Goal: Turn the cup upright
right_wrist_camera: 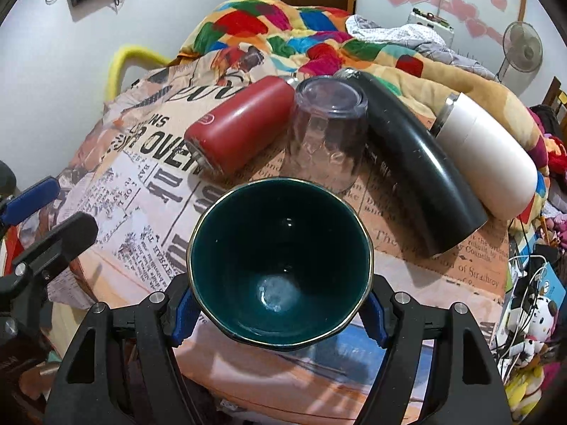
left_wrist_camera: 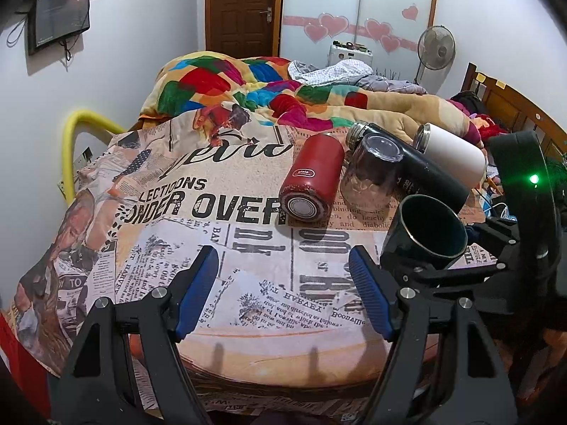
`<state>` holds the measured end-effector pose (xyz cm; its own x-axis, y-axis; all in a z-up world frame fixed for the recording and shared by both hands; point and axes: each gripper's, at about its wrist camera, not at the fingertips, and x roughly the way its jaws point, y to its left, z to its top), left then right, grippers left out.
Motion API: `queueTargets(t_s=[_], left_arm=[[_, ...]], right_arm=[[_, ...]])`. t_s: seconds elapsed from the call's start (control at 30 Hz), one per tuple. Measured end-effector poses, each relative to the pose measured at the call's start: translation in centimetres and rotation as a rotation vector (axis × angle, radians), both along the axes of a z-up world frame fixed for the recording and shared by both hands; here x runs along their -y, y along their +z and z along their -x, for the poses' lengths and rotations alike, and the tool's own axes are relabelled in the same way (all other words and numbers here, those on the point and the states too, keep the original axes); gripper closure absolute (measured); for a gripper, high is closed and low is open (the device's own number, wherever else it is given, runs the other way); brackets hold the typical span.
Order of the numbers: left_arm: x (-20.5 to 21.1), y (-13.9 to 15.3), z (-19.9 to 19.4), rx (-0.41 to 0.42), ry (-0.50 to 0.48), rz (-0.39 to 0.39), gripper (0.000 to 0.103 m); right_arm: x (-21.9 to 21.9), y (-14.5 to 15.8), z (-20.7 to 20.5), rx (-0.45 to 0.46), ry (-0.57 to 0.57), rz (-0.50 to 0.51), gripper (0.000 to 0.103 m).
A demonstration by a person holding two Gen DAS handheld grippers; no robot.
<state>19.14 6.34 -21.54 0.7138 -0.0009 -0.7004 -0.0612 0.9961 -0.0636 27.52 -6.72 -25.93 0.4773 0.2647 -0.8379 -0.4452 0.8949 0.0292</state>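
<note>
My right gripper (right_wrist_camera: 280,315) is shut on a dark green cup (right_wrist_camera: 280,265) with a gold rim, its mouth facing the camera and tilted up, held above the newspaper-print cloth (right_wrist_camera: 141,212). In the left wrist view the cup (left_wrist_camera: 428,230) sits in the right gripper (left_wrist_camera: 425,269) at the right. My left gripper (left_wrist_camera: 283,283) is open and empty over the cloth (left_wrist_camera: 248,283), left of the cup.
A clear glass (right_wrist_camera: 326,131) stands upside down behind the cup. A red flask (right_wrist_camera: 237,127), a black flask (right_wrist_camera: 418,173) and a white flask (right_wrist_camera: 485,159) lie on their sides around it. A colourful blanket (right_wrist_camera: 283,32) lies beyond.
</note>
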Motion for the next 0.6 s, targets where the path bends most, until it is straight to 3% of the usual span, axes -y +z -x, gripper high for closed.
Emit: queueTargets(t_s=[0.37, 0.6], left_arm=[[0.1, 1.7, 1.1, 0.025, 0.007, -0.001, 0.028], [1.2, 5.4, 3.3, 0.101, -0.012, 0.003, 0.028]], right_arm=[[0.3, -0.3, 1.0, -0.022, 0.004, 0.002, 0.028], [2.4, 2.7, 3.3, 0.017, 0.003, -0.055, 0.028]])
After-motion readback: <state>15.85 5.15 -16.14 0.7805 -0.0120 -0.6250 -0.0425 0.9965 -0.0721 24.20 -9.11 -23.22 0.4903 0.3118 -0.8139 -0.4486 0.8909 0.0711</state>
